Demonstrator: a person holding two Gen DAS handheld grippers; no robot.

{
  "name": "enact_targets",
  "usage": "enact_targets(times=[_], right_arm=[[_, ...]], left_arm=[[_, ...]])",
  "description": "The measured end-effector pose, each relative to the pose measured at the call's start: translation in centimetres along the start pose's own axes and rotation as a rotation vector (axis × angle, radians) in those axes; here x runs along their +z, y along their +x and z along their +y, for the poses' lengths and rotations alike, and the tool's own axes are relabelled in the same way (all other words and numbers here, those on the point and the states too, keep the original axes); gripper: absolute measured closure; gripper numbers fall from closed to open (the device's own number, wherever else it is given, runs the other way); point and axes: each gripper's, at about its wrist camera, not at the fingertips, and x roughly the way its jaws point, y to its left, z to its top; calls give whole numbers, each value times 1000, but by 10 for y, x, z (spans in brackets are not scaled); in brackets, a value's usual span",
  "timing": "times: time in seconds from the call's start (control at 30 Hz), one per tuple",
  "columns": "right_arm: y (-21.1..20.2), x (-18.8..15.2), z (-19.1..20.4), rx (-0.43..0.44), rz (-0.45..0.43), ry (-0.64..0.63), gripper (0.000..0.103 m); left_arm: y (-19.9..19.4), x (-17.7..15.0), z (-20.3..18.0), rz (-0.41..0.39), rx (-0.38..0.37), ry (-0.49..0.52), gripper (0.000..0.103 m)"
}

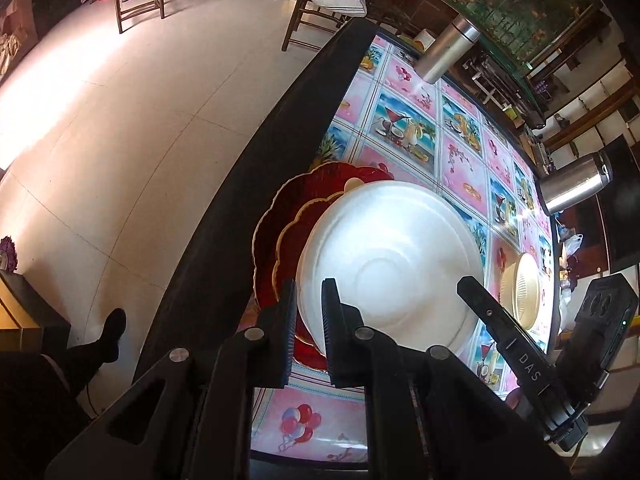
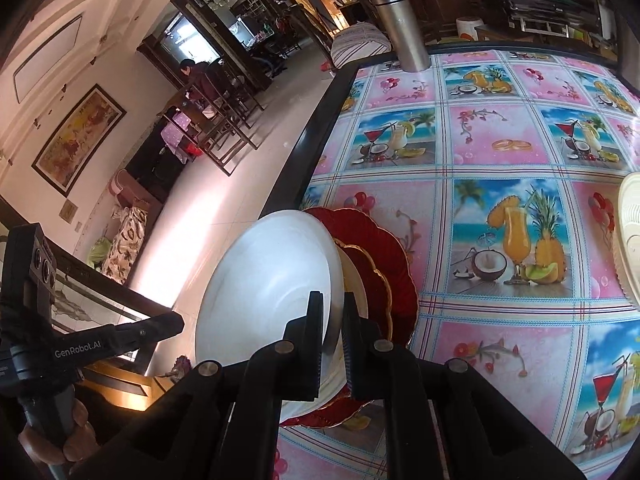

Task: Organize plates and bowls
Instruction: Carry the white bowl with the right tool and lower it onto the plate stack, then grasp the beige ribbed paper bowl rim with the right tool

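A white bowl (image 1: 392, 256) is held over a stack of red gold-rimmed plates (image 1: 288, 216) near the table's left edge. My left gripper (image 1: 310, 304) is shut on the bowl's near rim. My right gripper (image 2: 333, 312) is shut on the opposite rim of the white bowl (image 2: 264, 292), which tilts steeply in the right wrist view, above the red plates (image 2: 384, 272). The right gripper's finger (image 1: 484, 300) also shows in the left wrist view, and the left gripper's finger (image 2: 148, 330) in the right wrist view.
A cream slotted plate (image 1: 524, 292) lies to the right (image 2: 630, 240). Two steel flasks (image 1: 446, 48) (image 1: 576, 182) stand on the patterned tablecloth (image 2: 500, 140). The table's dark left edge (image 1: 248, 184) borders tiled floor with chairs beyond.
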Motion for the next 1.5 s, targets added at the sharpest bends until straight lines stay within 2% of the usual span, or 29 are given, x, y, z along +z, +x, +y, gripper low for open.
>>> enact_targets(times=[0.27,0.5,0.73,0.8,0.93,1.0,1.07,1.27,1.5], right_arm=[[-9,0,-5,-53,-25,-3,90],[-15,0,-8,-14,-28,24,92],[12,-6,-18,49,53,85,96],[11,-7,-19,51,45,88,96],[6,-5,-15,66,61,78,87],[-1,-4,-10,58,31,56,71],[-11,-3,-7,37,-3,38,71],[-54,2,-34,13,-104,53,71],[-119,8,-115,-123,-208,98,71]], left_arm=[[-16,-5,-5,-28,-20,18,93],[-15,-8,-13,-24,-35,44,93],[-16,-10,-17,-21,-45,52,93],[-17,-10,-17,-21,-45,52,93],[-16,-8,-18,-21,-49,50,93],[-17,-9,-21,-19,-53,53,93],[-18,-10,-26,-19,-59,61,93],[-17,-21,-72,-13,-95,151,93],[13,-39,-165,22,-151,293,93]])
